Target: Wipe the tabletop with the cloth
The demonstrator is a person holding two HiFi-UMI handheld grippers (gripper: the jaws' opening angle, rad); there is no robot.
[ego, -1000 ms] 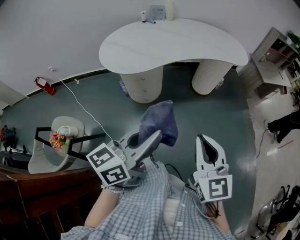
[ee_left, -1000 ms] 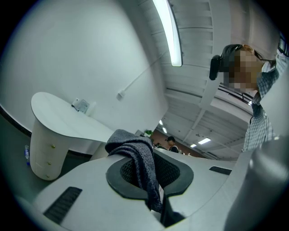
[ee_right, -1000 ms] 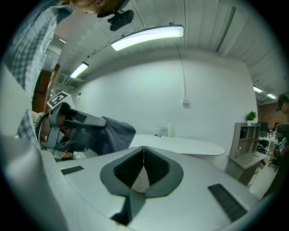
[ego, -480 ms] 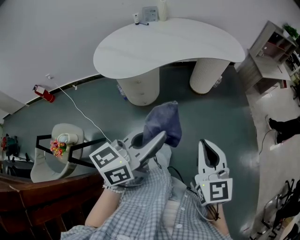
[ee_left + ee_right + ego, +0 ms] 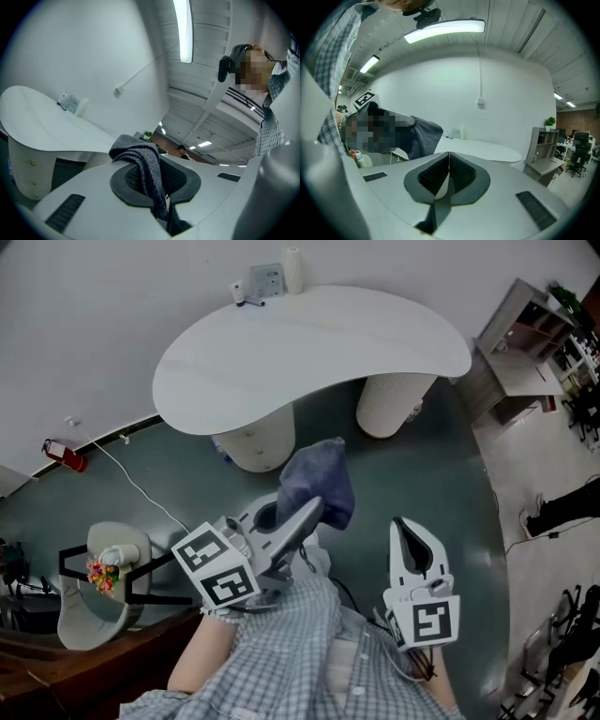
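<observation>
A white kidney-shaped tabletop (image 5: 309,343) on two ribbed pedestals stands ahead of me, also seen at the left in the left gripper view as the tabletop (image 5: 42,126) and in the right gripper view as the tabletop (image 5: 487,150). My left gripper (image 5: 314,510) is shut on a blue-grey cloth (image 5: 319,482), which hangs bunched from its tips over the floor, short of the table. The cloth (image 5: 143,164) is pinched between the dark pads. My right gripper (image 5: 412,532) is shut and holds nothing, to the right of the cloth.
A small box and a bottle (image 5: 281,276) stand at the table's far edge by the wall. A chair with a flower bunch (image 5: 103,573) sits at the left. Shelving (image 5: 534,343) is at the right. A white cable (image 5: 131,479) runs across the dark floor.
The view has shifted: the table now sits further left and a little nearer in the head view. Both grippers keep their pose, and the cloth stays held.
</observation>
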